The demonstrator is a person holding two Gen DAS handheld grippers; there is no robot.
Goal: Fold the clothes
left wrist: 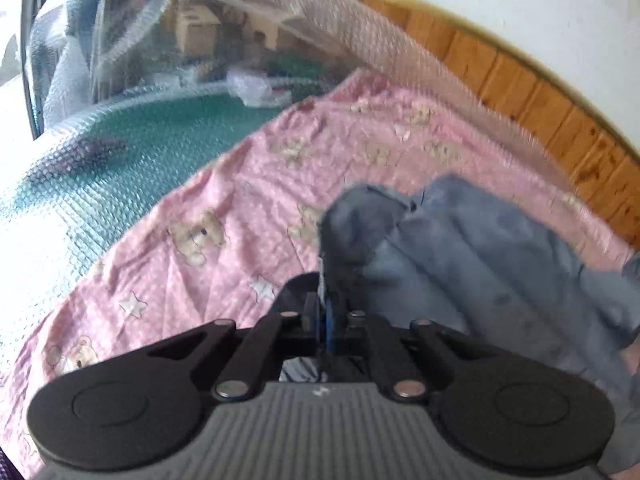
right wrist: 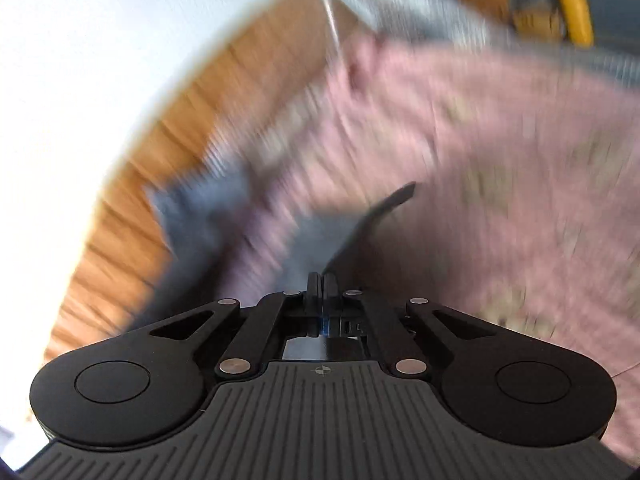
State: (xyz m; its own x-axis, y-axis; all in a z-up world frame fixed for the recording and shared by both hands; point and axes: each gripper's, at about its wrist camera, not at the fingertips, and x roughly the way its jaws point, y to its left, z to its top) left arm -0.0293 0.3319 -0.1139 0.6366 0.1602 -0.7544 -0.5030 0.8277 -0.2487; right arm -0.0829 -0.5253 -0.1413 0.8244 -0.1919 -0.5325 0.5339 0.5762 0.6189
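A grey-blue garment (left wrist: 472, 256) lies rumpled on a pink sheet printed with bears and stars (left wrist: 248, 184). My left gripper (left wrist: 326, 280) is shut on a raised fold of that garment, and the cloth drapes over its fingertips. The right wrist view is heavily blurred by motion. There the right gripper (right wrist: 322, 280) is shut on an edge of the same grey-blue garment (right wrist: 208, 208), and a dark strip of the cloth (right wrist: 384, 208) stands up from between its fingers. The pink sheet (right wrist: 500, 160) fills the right side of that view.
A wooden headboard (left wrist: 532, 92) and a white wall (left wrist: 540, 8) run behind the bed. A see-through mesh net (left wrist: 168, 40) hangs at the left over a green mat (left wrist: 160, 136). In the right wrist view a yellow upright object (right wrist: 574, 4) stands at the far top right.
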